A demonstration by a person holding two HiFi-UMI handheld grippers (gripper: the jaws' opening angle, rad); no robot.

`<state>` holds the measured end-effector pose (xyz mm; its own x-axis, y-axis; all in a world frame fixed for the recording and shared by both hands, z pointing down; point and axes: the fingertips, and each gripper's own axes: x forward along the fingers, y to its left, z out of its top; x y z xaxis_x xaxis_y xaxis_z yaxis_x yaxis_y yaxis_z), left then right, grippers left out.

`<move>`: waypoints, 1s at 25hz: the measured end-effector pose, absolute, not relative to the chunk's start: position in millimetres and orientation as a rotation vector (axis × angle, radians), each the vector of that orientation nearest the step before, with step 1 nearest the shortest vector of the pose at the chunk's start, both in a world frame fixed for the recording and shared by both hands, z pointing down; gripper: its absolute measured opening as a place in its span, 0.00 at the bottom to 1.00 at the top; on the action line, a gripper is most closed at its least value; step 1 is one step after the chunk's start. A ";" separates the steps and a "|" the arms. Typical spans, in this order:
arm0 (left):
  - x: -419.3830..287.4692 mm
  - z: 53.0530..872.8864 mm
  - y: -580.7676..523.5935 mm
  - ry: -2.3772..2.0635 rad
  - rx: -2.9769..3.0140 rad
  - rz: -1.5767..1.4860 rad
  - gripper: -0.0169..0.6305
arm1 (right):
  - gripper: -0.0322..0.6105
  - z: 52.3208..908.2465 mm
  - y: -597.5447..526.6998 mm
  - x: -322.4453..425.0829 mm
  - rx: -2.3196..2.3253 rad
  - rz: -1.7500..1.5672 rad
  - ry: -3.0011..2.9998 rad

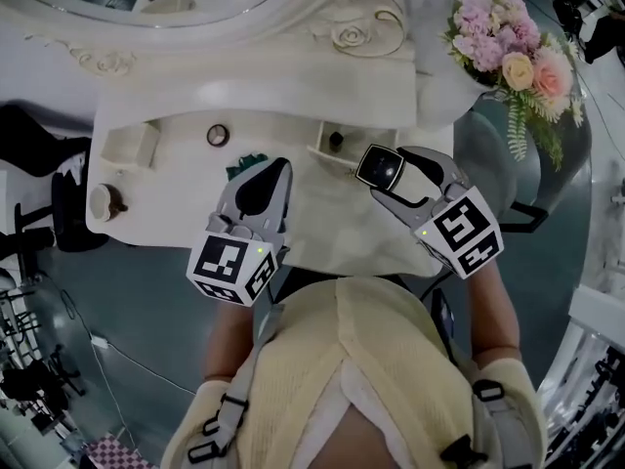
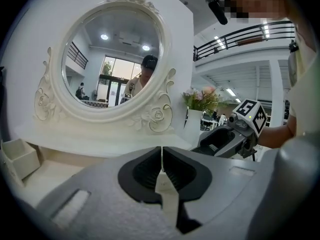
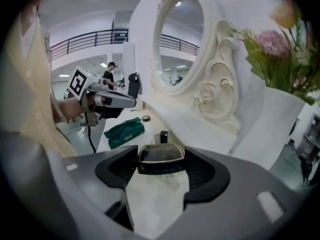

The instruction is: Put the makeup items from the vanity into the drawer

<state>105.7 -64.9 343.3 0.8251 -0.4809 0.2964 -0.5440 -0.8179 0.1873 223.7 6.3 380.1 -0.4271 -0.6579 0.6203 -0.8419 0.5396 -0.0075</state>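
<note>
My right gripper is shut on a black compact with a gold rim, held above the white vanity top. In the right gripper view the compact sits crosswise between the jaws of the gripper. My left gripper hovers over the vanity, shut and with nothing in it. A green pouch lies partly hidden under it and shows clearly in the right gripper view. On the top there are also a small black bottle and a small round jar.
An ornate oval mirror rises behind the vanity. A white vase of flowers stands at the back right. A small open white box and a round knobbed piece sit at the left end. The person's torso is close to the front edge.
</note>
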 end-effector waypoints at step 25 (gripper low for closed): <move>85.5 371.7 -133.0 -0.122 2.810 0.436 0.04 | 0.51 438.5 -47.1 243.1 1.856 1.079 -1.504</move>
<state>85.5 -133.0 371.7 0.9506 -0.0380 0.3081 -0.1271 -0.9530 0.2749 243.1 -47.1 438.5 0.0686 -0.5544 0.8294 -0.9635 -0.2525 -0.0890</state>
